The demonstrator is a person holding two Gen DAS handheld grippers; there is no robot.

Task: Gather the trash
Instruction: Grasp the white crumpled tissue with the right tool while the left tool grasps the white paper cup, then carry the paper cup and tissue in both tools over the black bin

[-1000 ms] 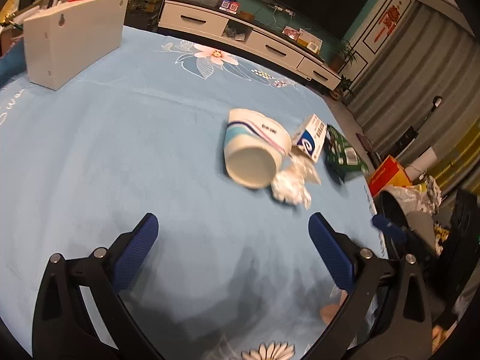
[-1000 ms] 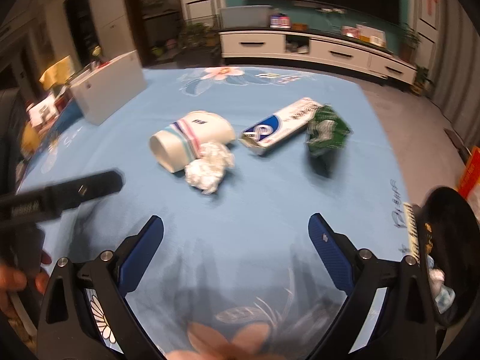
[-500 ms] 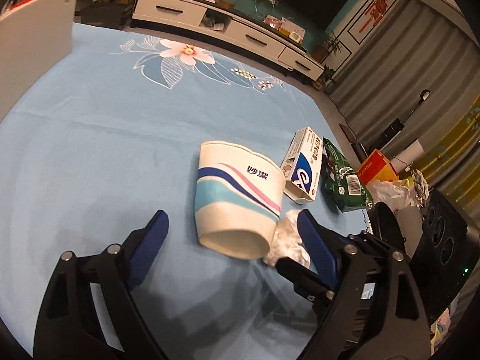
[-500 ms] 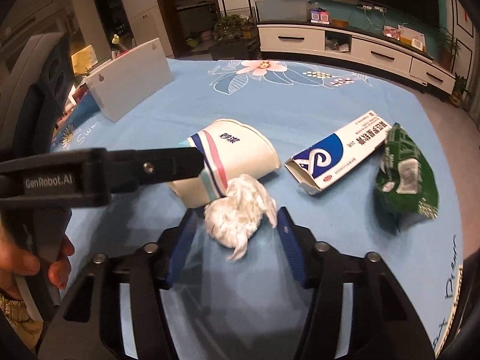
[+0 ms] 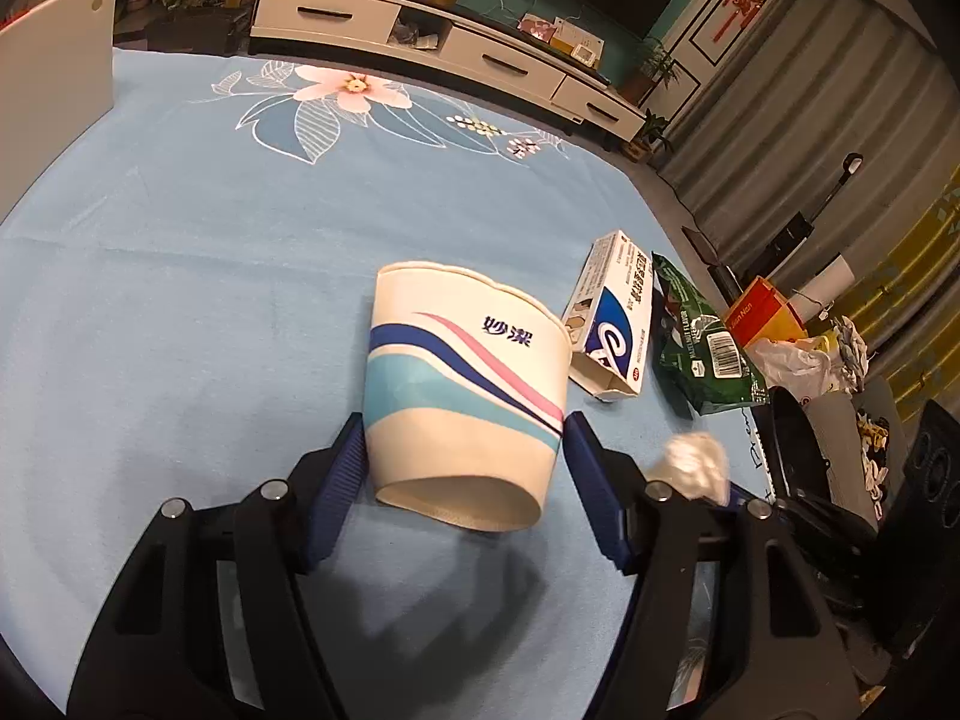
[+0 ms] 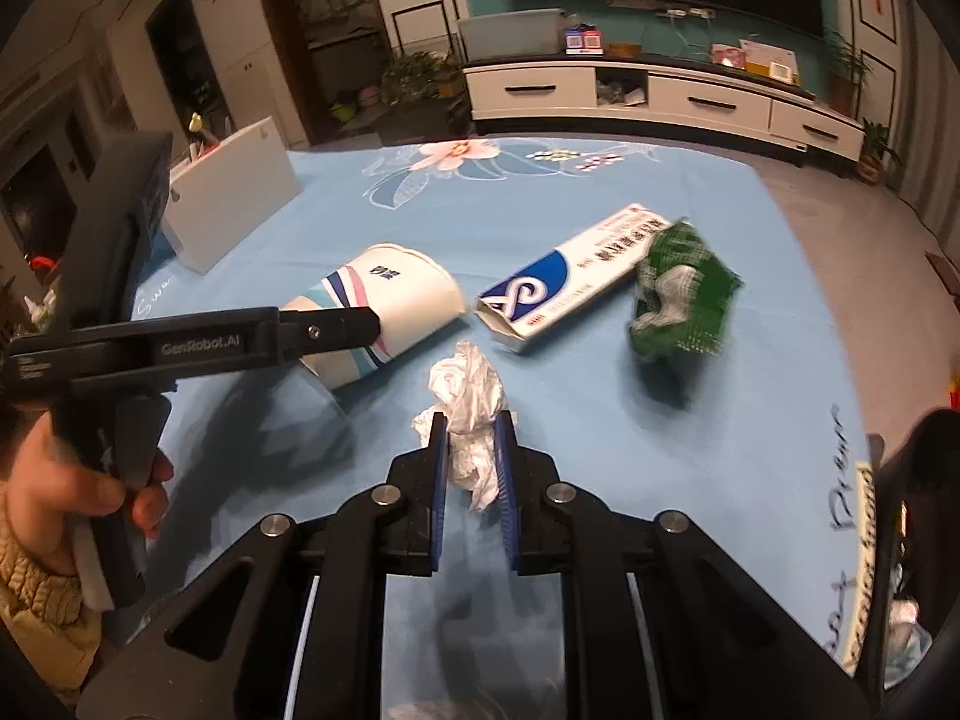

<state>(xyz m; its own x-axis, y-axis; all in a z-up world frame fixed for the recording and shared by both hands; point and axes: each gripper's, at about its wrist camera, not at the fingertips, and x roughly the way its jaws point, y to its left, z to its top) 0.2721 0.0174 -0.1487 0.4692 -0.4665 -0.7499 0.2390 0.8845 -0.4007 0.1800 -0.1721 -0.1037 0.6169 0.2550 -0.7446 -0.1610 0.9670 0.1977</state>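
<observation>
A white paper cup (image 5: 462,384) with blue and pink stripes lies on its side on the blue tablecloth (image 5: 180,276). My left gripper (image 5: 462,438) is shut on the cup, a blue pad against each side near its mouth. The cup also shows in the right wrist view (image 6: 384,306). My right gripper (image 6: 471,426) is shut on a crumpled white tissue (image 6: 468,396), seen blurred in the left wrist view (image 5: 696,462). A blue-and-white carton (image 6: 570,276) and a green snack wrapper (image 6: 678,294) lie to the right.
A white box (image 6: 231,204) stands at the table's far left. A black trash bin (image 5: 798,456) with bags and clutter sits off the table's right edge. A TV cabinet (image 6: 660,96) runs along the far wall.
My left gripper moved forward and closed on the paper cup. My right gripper closed on the tissue and lifted it slightly, away from the cup.
</observation>
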